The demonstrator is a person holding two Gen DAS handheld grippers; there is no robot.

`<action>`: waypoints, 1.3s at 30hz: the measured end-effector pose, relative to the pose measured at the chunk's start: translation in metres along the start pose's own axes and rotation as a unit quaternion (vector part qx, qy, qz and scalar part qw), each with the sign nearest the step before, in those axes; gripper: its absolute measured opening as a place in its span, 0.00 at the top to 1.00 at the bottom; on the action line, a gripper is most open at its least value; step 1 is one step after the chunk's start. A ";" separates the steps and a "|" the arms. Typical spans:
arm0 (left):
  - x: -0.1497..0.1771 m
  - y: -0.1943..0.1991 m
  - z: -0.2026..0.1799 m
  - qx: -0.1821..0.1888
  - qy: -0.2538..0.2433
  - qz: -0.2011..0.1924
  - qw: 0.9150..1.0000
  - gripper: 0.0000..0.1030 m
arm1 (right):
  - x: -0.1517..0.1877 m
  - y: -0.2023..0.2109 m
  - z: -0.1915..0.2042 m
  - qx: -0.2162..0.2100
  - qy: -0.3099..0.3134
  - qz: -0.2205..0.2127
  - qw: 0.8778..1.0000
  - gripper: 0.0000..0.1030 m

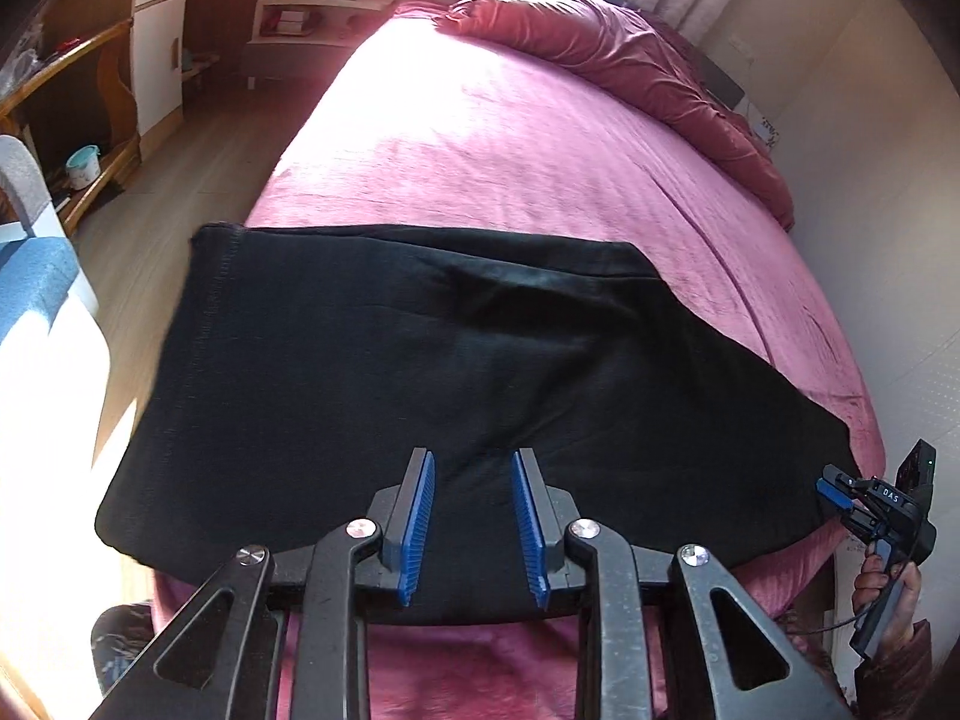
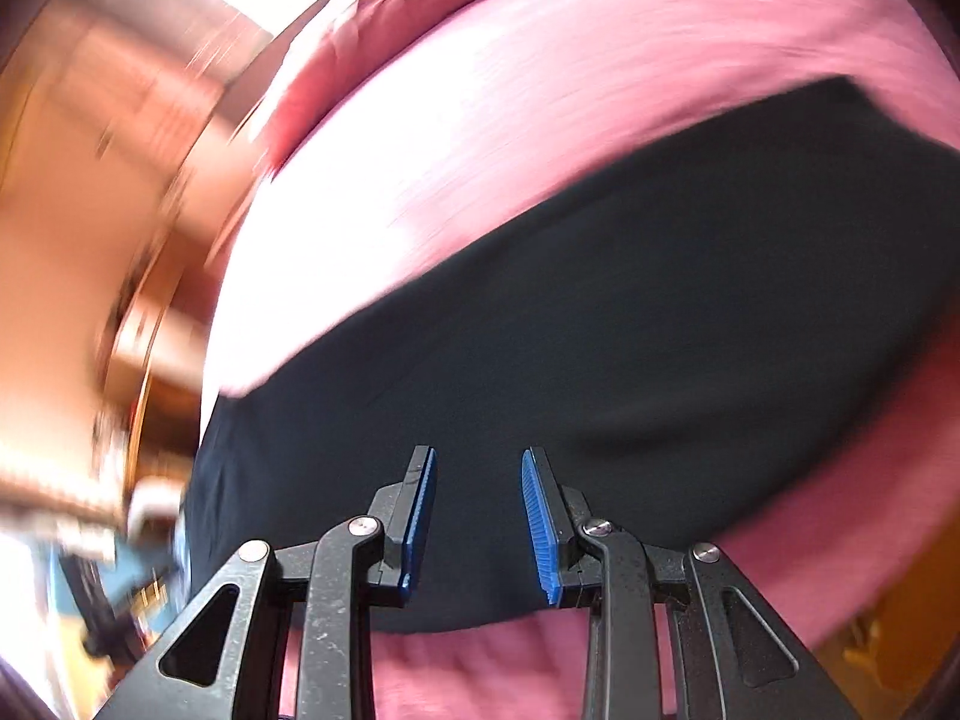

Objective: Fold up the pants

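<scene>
The folded black cloth pants lie on the pink bed. Both the left hand-held gripper and the right hand-held gripper are spread, holding nothing.

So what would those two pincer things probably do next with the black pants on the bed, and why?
Probably bring both down to pinch one edge of the pants and fold again. The left gripper and the right gripper are both open with nothing between their pads, hovering over cloth that lies flat, already folded into a broad panel, on the pink bedspread.
</scene>
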State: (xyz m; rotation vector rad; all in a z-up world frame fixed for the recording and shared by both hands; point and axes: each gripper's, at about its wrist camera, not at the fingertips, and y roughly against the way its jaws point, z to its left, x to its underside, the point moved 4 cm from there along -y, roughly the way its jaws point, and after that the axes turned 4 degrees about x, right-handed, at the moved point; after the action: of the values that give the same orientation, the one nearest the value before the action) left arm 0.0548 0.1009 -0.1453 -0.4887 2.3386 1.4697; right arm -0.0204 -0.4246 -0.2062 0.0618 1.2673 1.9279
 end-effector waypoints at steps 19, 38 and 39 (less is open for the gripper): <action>0.029 -0.058 -0.077 0.005 -0.051 0.065 0.997 0.74 | -0.099 0.092 -0.192 0.099 -0.224 -0.130 0.961 0.83; 0.048 -0.060 -0.092 -0.010 -0.065 0.055 0.996 0.71 | -0.030 0.073 -0.192 -0.007 -0.264 -0.114 0.958 0.55; 0.048 -0.061 -0.094 -0.013 -0.068 0.054 0.996 0.71 | -0.030 0.069 -0.191 -0.013 -0.265 -0.115 0.957 0.55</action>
State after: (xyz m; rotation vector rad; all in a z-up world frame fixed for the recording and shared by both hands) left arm 0.0306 -0.0138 -0.1767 -0.2639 2.2726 1.5334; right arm -0.1259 -0.5977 -0.2357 0.3747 0.8457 1.5820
